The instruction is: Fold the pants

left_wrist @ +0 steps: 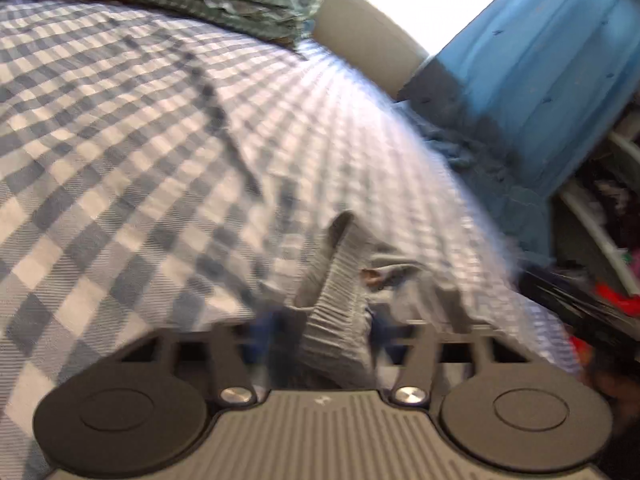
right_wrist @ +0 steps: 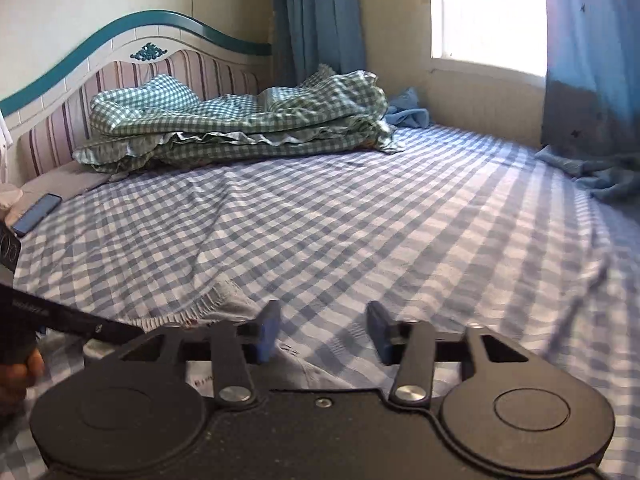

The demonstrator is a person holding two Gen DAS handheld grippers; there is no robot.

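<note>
Our left gripper (left_wrist: 316, 336) pinches the ribbed grey waistband of the pants (left_wrist: 340, 280); our right gripper (right_wrist: 322, 332) gapes over checked bedsheet (right_wrist: 360, 216).

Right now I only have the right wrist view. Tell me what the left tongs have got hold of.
Observer: The left tongs are closed on the grey pants, gripping them by the ribbed waistband, which stands up between the tips.
Operator: Say where the rest of the fabric lies.
Observer: A grey fold lies just right of the waistband on the blue checked sheet. The picture is too blurred to show more.
Operator: Report what stands beyond the bed on that side.
Observer: White shelves with colourful clutter, below the blue curtain.
</note>
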